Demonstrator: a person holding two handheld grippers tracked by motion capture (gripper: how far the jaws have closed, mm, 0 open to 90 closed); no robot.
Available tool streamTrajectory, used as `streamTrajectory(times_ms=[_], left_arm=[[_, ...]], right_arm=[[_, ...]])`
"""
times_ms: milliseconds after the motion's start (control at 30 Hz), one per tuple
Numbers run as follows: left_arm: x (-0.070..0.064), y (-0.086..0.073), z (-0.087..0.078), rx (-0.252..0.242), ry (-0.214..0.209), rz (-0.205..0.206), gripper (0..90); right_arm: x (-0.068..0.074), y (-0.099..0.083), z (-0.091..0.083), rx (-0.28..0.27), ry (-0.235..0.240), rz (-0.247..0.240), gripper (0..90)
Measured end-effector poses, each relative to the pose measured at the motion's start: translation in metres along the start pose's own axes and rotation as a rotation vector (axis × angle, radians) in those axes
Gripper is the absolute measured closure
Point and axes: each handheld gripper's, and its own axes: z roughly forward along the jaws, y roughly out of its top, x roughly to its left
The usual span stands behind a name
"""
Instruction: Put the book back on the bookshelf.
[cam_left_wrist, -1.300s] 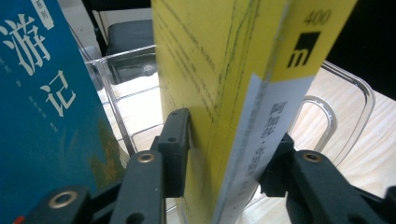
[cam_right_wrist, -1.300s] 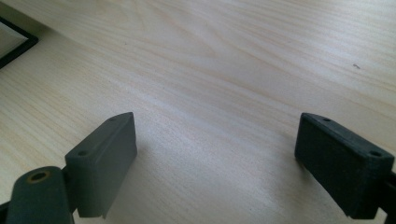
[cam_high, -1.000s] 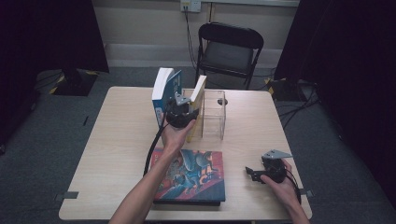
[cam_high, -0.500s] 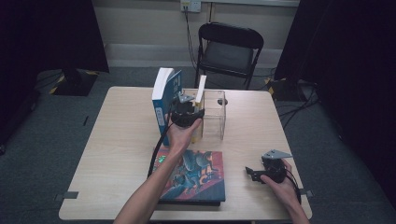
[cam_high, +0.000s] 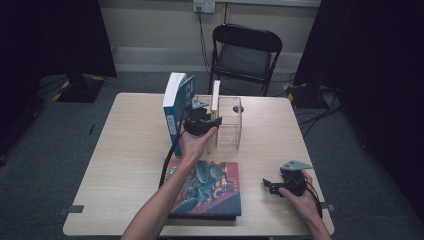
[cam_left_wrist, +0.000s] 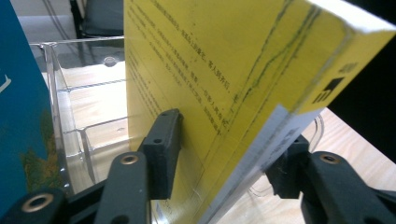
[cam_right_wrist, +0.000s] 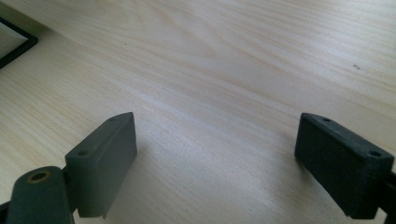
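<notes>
1. The left gripper (cam_left_wrist: 219, 158) clamps a yellow book (cam_left_wrist: 224, 70) upright inside the clear rack (cam_high: 231, 125), beside a blue book (cam_high: 175, 107).
2. Its small back-cover print is unreadable.
3. The right gripper (cam_right_wrist: 215, 163) rests spread apart on the table (cam_right_wrist: 233, 70).

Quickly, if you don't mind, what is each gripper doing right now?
Left gripper: shut on the yellow book.
Right gripper: open, holding nothing, above the table.
</notes>
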Motion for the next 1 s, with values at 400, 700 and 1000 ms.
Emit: streamTrajectory(times_ms=[400, 700, 1000], left_arm=[[0.001, -0.009, -0.011, 0.006, -0.039, 0.058, 43.0], [0.008, -0.015, -0.017, 0.012, -0.044, 0.083, 40.1], [0.008, -0.017, -0.027, 0.000, -0.059, 0.086, 39.5]], right_arm=[[0.000, 0.000, 0.000, 0.000, 0.001, -0.001, 12.6], [0.000, 0.000, 0.000, 0.000, 0.002, 0.000, 12.6], [0.000, 0.000, 0.000, 0.000, 0.001, -0.001, 12.7]])
